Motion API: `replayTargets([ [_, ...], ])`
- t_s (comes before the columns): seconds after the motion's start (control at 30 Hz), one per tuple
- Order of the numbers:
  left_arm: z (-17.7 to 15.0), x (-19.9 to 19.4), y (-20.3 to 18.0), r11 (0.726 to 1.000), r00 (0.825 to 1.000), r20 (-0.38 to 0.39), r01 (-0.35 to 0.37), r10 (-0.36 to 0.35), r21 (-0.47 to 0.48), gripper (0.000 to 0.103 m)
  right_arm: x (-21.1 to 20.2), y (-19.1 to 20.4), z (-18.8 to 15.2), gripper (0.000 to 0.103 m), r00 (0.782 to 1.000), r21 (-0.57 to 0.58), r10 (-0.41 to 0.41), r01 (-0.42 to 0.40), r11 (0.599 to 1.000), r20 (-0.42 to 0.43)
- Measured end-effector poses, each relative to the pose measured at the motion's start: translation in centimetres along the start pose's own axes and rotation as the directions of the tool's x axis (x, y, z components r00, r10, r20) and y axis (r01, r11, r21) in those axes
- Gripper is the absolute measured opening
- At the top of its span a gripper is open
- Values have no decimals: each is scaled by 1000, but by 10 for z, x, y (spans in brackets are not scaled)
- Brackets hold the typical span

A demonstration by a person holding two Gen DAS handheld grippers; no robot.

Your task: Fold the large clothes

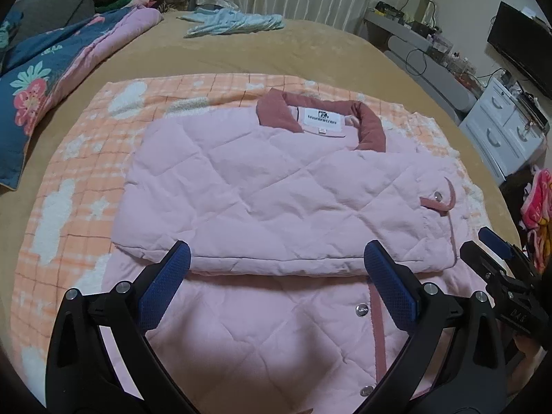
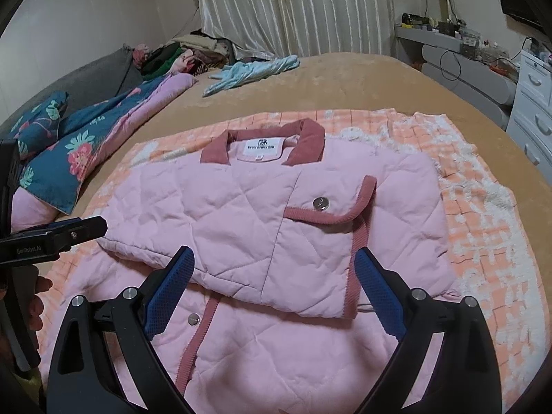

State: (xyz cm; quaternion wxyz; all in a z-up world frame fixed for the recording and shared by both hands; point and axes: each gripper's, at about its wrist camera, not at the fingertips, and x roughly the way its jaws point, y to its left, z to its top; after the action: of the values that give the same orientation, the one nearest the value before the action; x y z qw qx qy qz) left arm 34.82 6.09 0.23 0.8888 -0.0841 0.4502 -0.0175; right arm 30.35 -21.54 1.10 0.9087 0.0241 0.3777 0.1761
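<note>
Bedroom clutter frames my view: a wide bed [image 1: 310, 55] under a tan cover, with curtains [image 2: 293, 10] behind it and a white drawer unit [image 1: 507, 131] off to one side. On the bed lies an orange checked blanket [image 1: 69, 179], and on that blanket sits the thing I am working on, a pink quilted jacket [image 1: 262, 186] with a dusty-rose collar [image 1: 369, 120]. I read the blanket as the working pad, since the jacket lies squarely within its edges.

The jacket's sleeves look already folded across the chest, so the upper half forms a tidy block whose lower edge overlaps the snap-buttoned front placket [image 2: 196, 331] nearer me. A snapped pocket flap [image 2: 327, 207] rides on top of that block, on the drawer-unit side of the collar.

My left gripper [image 1: 276, 272] hangs over that lower edge with its jaws spread wide and nothing between them. My right gripper [image 2: 272, 276] does the same, jaws wide apart and empty, the cloth lying flat beneath. Both seem posed side by side because the next fold, I judge, needs the hem lifted evenly toward the collar.

A light blue garment [image 1: 234, 24] lies beyond the blanket, well apart, probably waiting its turn.
</note>
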Motion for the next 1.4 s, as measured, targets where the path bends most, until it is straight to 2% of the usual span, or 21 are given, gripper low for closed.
replayTargets([
  [0.17,-1,-13,-7,1000,1000,24,3,-3,9,94,-14,1,3,97,999,-4,-12,13,1000,31],
  [0.83,-12,-75,-25,998,992,111,49,-53,36,94,-88,-5,3,99,987,25,-36,33,999,159],
  [1.4,-33,-127,-30,997,982,176,56,-65,57,94,-142,14,-7,99,970,-6,-8,10,1000,242],
])
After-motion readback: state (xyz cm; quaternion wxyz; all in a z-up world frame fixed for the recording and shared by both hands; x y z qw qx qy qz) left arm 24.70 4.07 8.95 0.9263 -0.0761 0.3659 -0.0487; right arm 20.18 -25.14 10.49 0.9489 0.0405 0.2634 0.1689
